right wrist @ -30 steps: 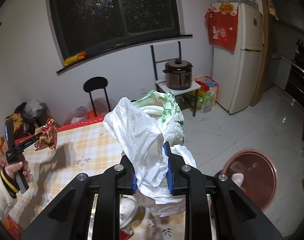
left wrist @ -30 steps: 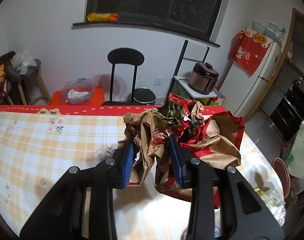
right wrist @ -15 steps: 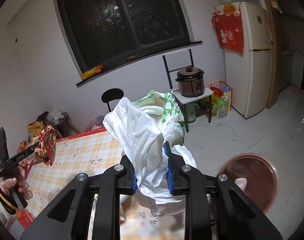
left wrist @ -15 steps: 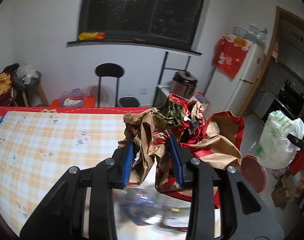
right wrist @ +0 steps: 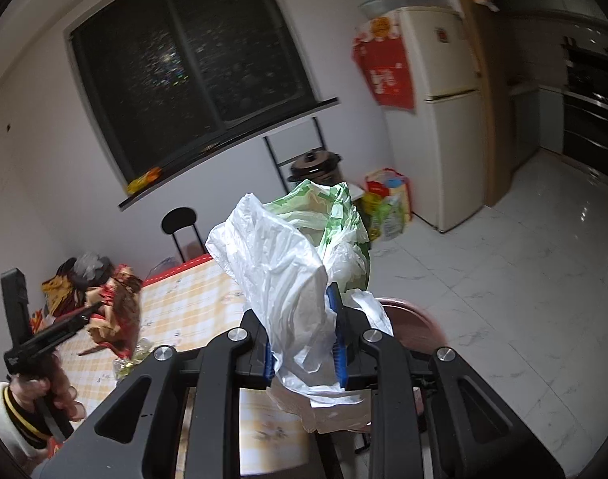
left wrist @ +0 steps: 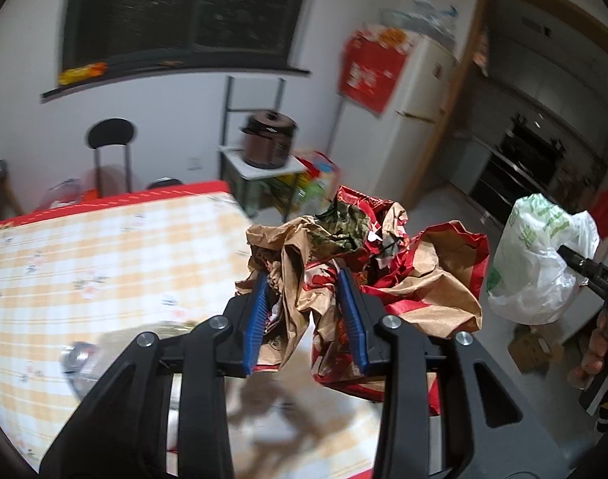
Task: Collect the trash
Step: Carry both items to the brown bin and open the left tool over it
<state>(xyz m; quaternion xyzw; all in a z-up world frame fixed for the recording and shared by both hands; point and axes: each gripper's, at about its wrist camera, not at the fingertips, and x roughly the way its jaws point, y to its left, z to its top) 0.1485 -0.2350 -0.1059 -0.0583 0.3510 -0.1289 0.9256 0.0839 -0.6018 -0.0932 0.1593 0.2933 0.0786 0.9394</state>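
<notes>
Both loads have swung off the table (left wrist: 104, 247) toward the kitchen floor. Crumpled paper wrapper (left wrist: 368, 263) clamped in my left gripper (left wrist: 306, 319); plastic bag (right wrist: 288, 279) pinched in my right gripper (right wrist: 304, 343), nearer the reddish basin (right wrist: 416, 319) below.

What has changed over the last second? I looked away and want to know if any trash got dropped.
Nothing was dropped. Both hands swung away from the table toward the fridge side of the room. The left hand-held gripper keeps its grip on the crumpled paper bag, and the right hand-held gripper stays shut on the plastic bag. The round bin on the floor sits closer below the right one.
</notes>
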